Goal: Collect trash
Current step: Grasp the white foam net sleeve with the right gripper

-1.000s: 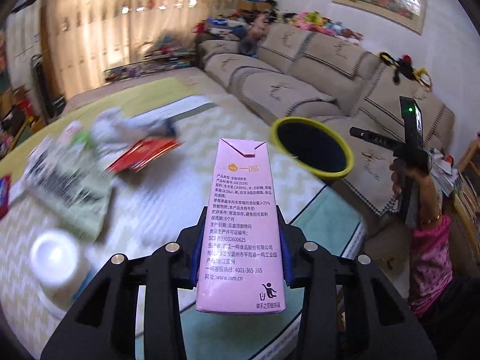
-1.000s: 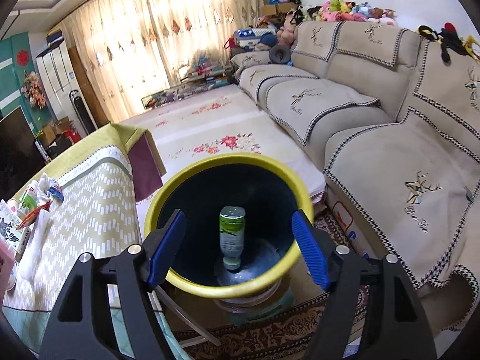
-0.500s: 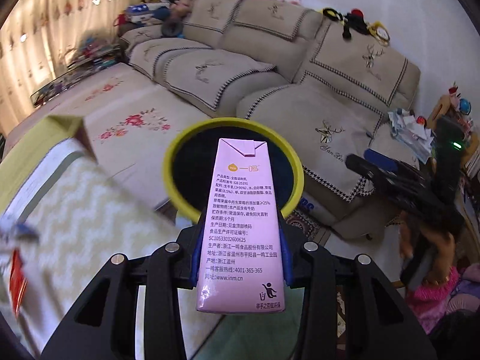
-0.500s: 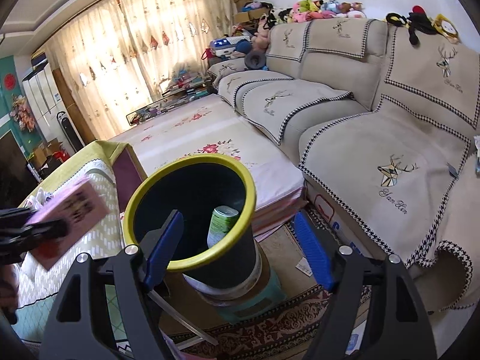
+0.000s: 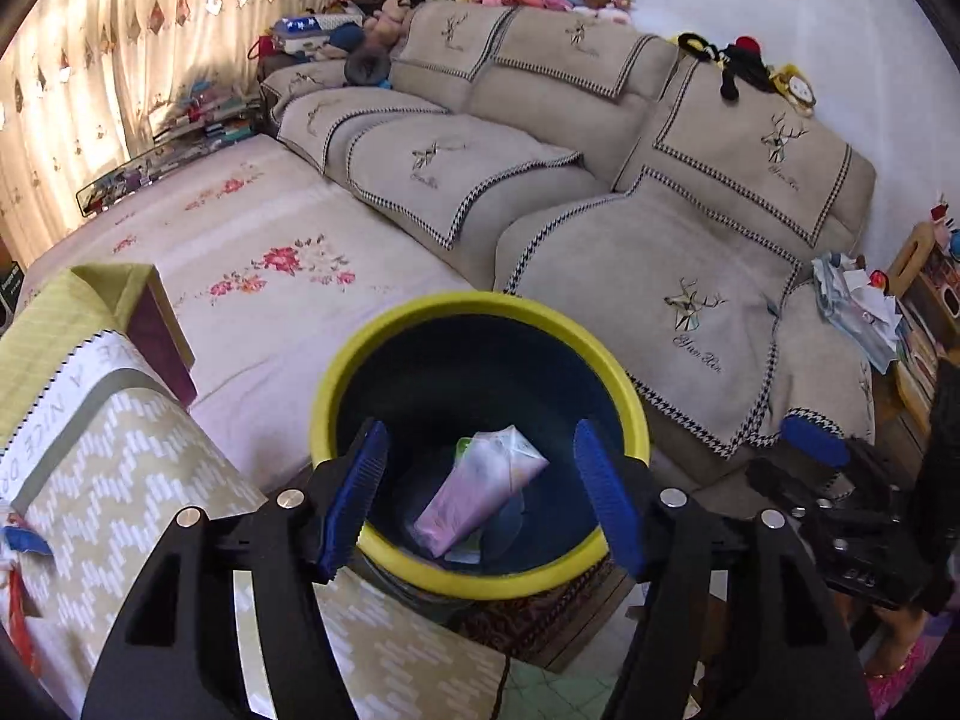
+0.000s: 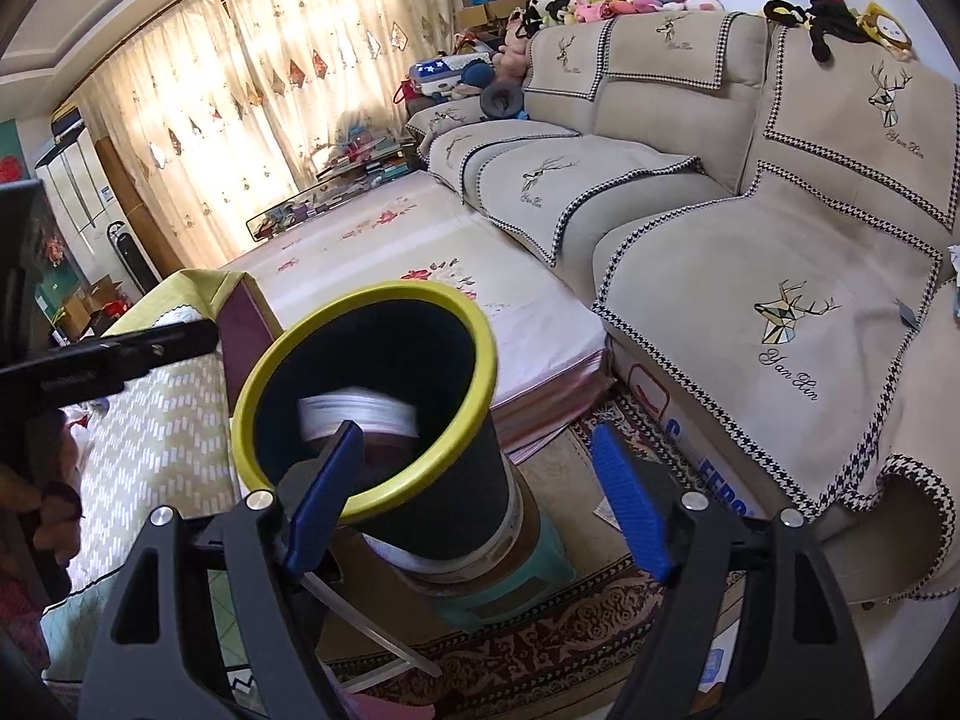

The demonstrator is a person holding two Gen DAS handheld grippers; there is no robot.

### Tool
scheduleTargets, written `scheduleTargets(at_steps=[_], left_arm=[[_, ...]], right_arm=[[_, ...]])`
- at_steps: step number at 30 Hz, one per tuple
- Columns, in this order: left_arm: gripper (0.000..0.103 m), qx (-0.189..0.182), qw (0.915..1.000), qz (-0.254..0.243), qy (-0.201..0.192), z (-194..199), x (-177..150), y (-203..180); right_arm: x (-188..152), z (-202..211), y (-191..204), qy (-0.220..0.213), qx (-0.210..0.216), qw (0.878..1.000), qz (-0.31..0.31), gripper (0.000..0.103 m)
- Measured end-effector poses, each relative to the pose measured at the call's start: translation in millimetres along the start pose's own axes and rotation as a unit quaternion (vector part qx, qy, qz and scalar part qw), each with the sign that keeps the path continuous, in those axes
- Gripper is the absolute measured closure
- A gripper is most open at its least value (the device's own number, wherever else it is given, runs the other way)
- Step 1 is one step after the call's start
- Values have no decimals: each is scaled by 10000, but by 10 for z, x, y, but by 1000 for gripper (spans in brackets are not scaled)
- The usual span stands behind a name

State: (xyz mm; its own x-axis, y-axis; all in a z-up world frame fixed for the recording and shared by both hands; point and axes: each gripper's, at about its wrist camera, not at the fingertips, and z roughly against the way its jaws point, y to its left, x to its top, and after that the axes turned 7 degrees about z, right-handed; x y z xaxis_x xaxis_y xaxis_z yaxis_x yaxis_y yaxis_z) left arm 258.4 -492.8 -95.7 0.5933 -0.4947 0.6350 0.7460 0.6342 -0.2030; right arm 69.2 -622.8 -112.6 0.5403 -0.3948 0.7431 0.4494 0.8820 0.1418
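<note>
A black trash bin with a yellow rim (image 5: pixel 480 303) stands beside the table. The pink milk carton (image 5: pixel 480 489) lies tilted inside it, blurred, over a green bottle. My left gripper (image 5: pixel 480 495) is open and empty just above the bin's near rim. In the right wrist view the bin (image 6: pixel 366 393) is left of centre, and a blurred pale shape (image 6: pixel 357 414) shows inside it. My right gripper (image 6: pixel 477 501) is open and empty, low and to the bin's right; it also shows at the right edge of the left wrist view (image 5: pixel 840 492).
The table with a zigzag cloth (image 5: pixel 120 480) is on the left, with scraps at its left edge (image 5: pixel 24 540). A beige sofa (image 5: pixel 690 228) and a flowered mat (image 5: pixel 270 264) lie behind. The bin stands on a teal stool (image 6: pixel 510 594) over a patterned rug (image 6: pixel 570 630).
My left gripper swung from the table to over the bin, opened and let go of the pink carton, which fell in. My right gripper drew back to the right of the bin.
</note>
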Motion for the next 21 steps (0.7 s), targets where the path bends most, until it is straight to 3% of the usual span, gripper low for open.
scheduleTargets(at_steps=[7,13,16,21], left_arm=[[22,136,9985,147,-515,846,-402,171],[12,432,9899,716,-1141,1836,-1070,542],[10,846,9789,1108,-1496,2356,-1454,825],[8,1738,9498,1785,-1893,3118,-2085,1297]], right_arm=[[-14,-37,238,64,269,9993,233,26],[-14,-114,705,181,633,9957,647,25],[2,-173,1047,258,935,9906,967,25],[-6,-183,1686,335,1384,9788,1472,25]])
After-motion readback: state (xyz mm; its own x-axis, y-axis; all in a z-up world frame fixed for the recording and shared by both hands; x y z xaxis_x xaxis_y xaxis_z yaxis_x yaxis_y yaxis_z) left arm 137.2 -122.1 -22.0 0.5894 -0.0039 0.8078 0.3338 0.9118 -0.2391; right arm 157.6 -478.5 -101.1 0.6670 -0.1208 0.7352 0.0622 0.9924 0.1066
